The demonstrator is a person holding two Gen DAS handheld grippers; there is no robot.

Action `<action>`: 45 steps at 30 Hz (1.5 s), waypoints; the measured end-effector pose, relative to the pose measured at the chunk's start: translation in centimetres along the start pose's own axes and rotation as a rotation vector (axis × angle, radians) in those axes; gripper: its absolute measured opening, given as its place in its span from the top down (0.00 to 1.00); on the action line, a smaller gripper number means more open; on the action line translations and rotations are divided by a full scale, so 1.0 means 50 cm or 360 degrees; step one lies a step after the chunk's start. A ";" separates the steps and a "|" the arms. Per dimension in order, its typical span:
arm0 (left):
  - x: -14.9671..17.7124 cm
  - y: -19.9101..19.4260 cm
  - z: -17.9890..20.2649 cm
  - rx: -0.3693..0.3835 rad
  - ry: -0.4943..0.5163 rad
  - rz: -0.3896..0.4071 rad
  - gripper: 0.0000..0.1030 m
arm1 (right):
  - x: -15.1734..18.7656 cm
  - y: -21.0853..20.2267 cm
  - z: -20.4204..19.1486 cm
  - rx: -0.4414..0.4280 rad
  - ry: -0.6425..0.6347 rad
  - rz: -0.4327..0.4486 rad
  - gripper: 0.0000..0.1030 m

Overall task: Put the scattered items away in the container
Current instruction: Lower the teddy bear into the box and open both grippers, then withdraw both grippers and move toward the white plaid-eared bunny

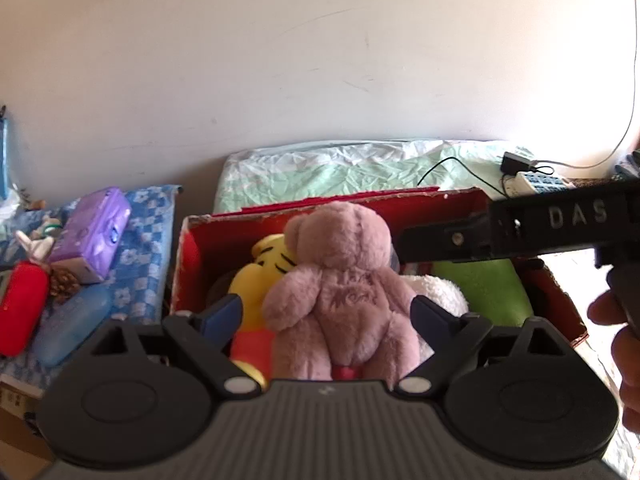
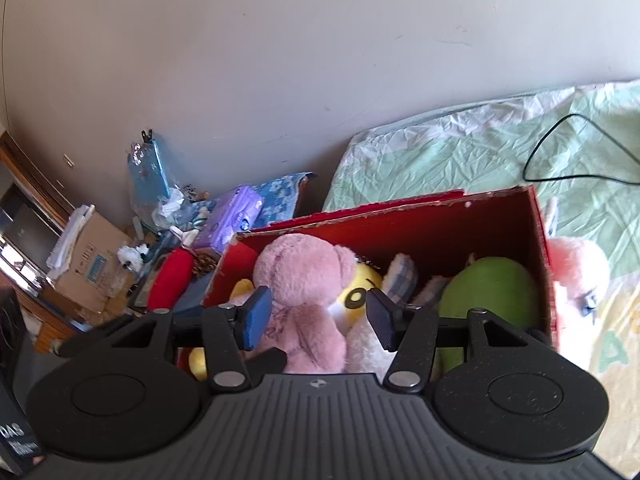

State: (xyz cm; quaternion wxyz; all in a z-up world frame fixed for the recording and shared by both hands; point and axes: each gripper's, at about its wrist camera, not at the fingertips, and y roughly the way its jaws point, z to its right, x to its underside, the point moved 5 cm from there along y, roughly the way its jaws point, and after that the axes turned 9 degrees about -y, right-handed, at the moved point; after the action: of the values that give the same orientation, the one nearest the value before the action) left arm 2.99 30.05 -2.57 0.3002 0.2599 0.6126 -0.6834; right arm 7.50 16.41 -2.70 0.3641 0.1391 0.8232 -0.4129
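On the bed, with its crumpled pale green sheet, stands an open red cardboard box, set near the edge that runs along the low side table. Inside it a pink plush teddy bear sits upright with its back to both cameras, leaning against a yellow plush bear on its left; a white fluffy toy and a green rounded cushion fill the right half of the box. The left hand-held gripper hangs above the near rim with its blue pads spread wide on either side of the pink bear, clear of its fur. The right hand-held gripper also stands apart, half spread; its left pad looks to be just at the bear's side (contact I cannot make out), its right pad in front of the yellow toy and clamped on nothing. One more pink-and-white plush toy lies on the sheet outside the box, against its right wall. A black cable loops over the bed towards the wall. On the table with the blue patterned cloth lie a purple tissue pack and a red soft pouch.
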 end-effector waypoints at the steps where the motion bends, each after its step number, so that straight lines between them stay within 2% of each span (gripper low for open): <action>1: -0.004 0.001 0.003 -0.0019 0.0004 -0.0003 0.10 | 0.002 -0.004 0.002 0.0003 0.0000 0.0008 0.45; 9: -0.016 -0.015 0.037 -0.0101 0.0003 -0.0010 0.04 | 0.004 -0.042 0.041 0.0037 0.0041 0.0040 0.45; 17: -0.026 -0.025 0.098 -0.0145 -0.0011 -0.0007 0.00 | 0.005 -0.091 0.096 0.0001 0.0061 0.0028 0.45; 23: -0.027 -0.025 0.159 -0.0126 -0.0034 -0.0010 0.00 | 0.002 -0.149 0.149 -0.0019 0.0080 0.0051 0.44; 28: -0.025 -0.026 0.229 -0.0084 0.0020 0.0010 0.00 | 0.009 -0.201 0.216 0.0005 0.0121 0.0070 0.44; 35: -0.014 -0.002 0.312 -0.0053 0.0022 -0.0044 0.00 | 0.022 -0.248 0.309 0.0034 0.0172 0.0061 0.43; 39: -0.013 0.000 0.357 0.0002 0.0017 -0.0038 0.00 | 0.029 -0.264 0.367 0.0068 0.0203 0.0038 0.43; 45: 0.020 -0.009 0.455 0.0272 0.0120 -0.0005 0.00 | 0.051 -0.258 0.458 0.0095 0.0237 -0.0114 0.40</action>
State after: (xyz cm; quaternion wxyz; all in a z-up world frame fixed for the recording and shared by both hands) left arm 2.26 7.40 -0.35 0.2526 0.3090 0.5633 -0.7235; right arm 9.98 -9.67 -6.06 0.2825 0.1506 0.8397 -0.4386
